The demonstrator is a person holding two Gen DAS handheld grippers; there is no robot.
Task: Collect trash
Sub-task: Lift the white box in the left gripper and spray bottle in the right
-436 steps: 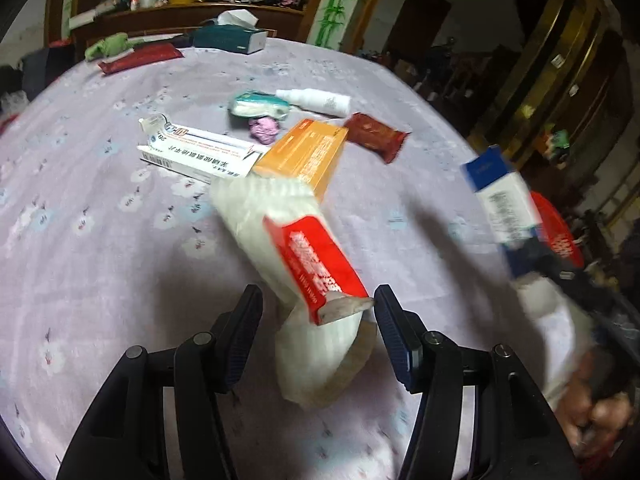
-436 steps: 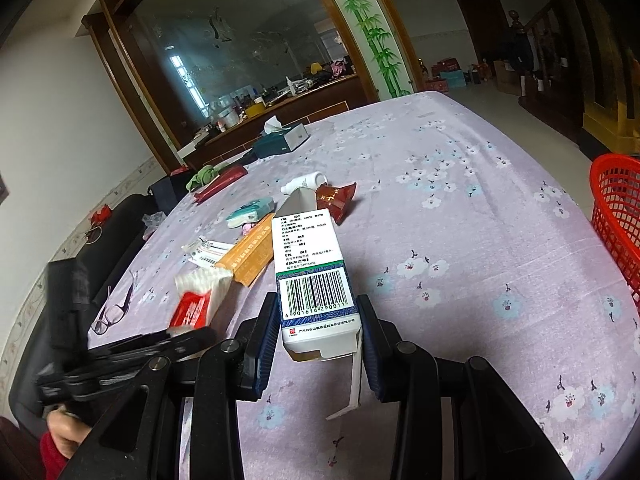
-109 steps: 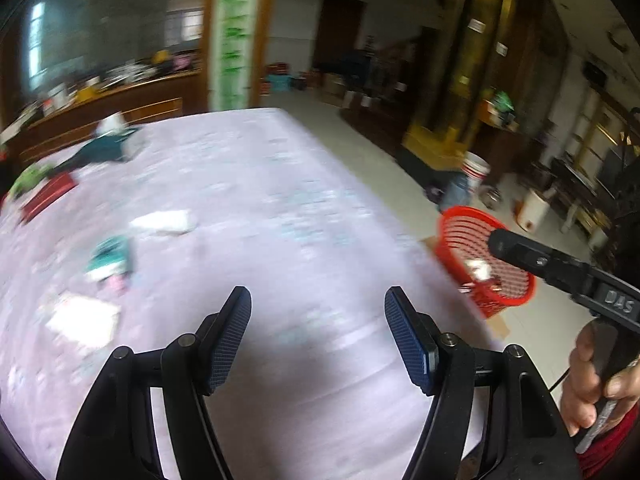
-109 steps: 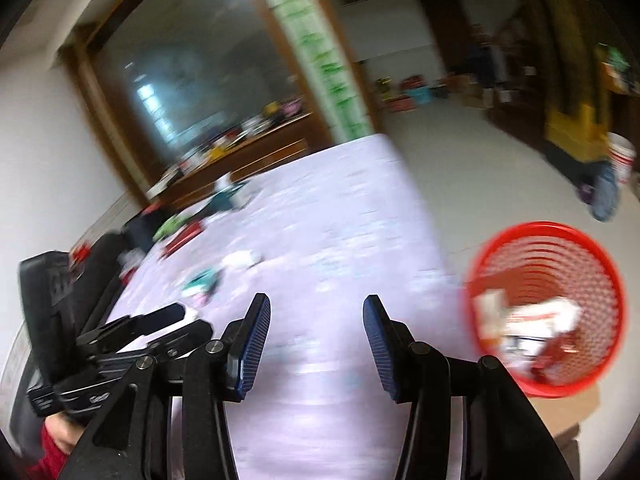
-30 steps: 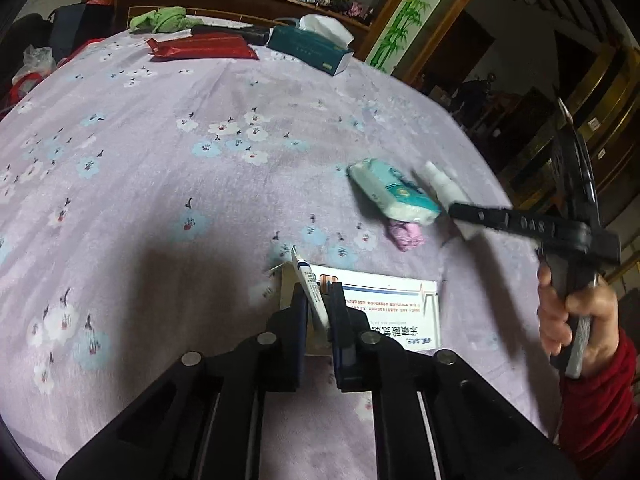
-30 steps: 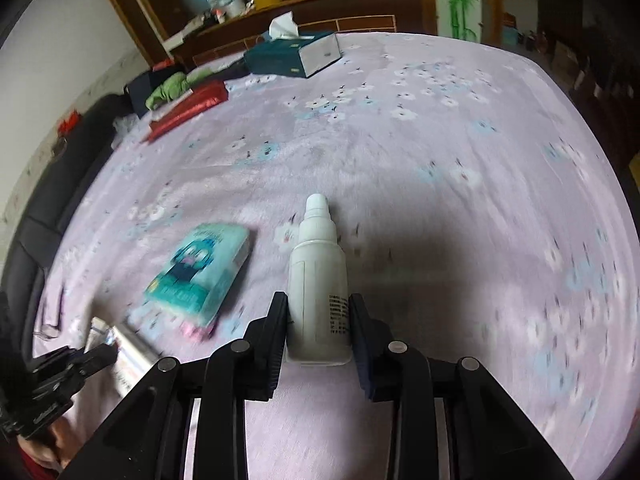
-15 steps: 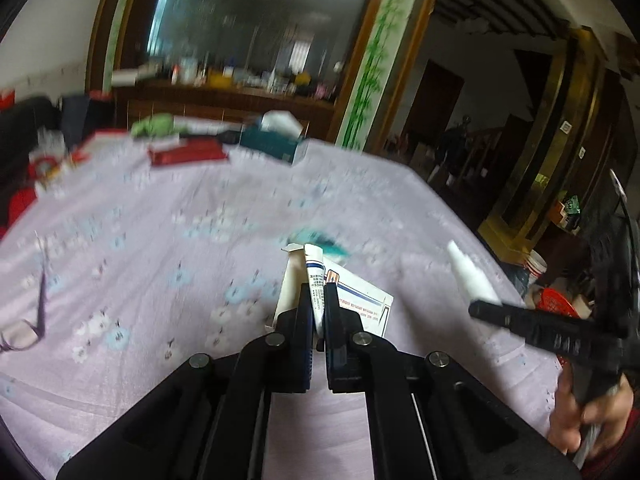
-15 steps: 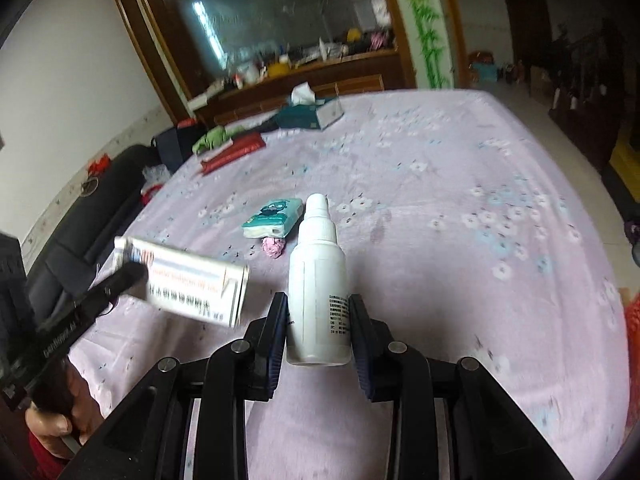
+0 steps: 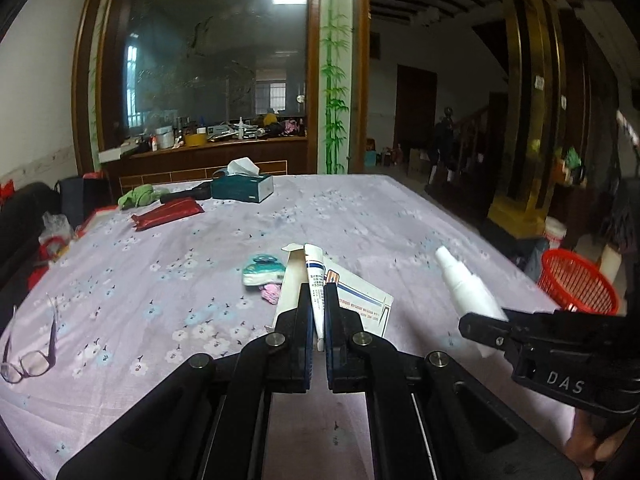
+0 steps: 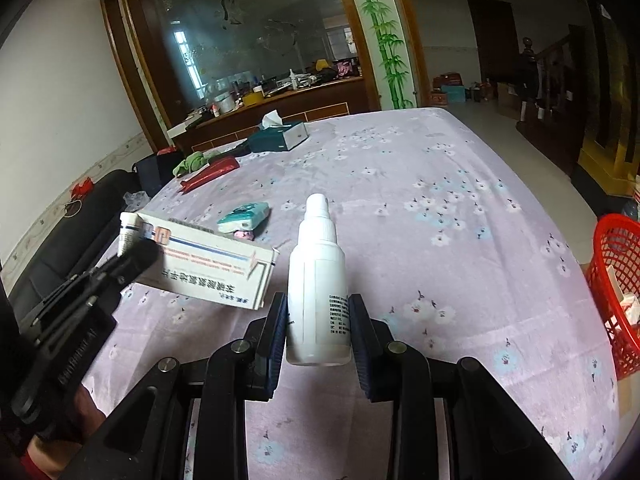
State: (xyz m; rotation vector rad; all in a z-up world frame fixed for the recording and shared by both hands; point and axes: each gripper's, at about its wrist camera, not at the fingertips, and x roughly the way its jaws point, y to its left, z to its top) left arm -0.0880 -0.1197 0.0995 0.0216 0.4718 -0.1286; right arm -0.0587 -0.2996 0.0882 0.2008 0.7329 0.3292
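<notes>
The left tool grips a white box with a tube, lifted above the counter. The right tool clamps a white bottle upright. A teal packet lies on the counter farther off; a red basket stands on the floor at right.

The left gripper is held level and pointing forward, its jaws pressed nearly together on a thin white tube and the flap of a carton. The right gripper points forward too, a little downward, its jaws clamped on the lower sides of an upright white bottle. In the left wrist view the right gripper shows side-on at the right edge, with the person's hand wrapped round its handle. The other hand grips the left tool's handle
</notes>
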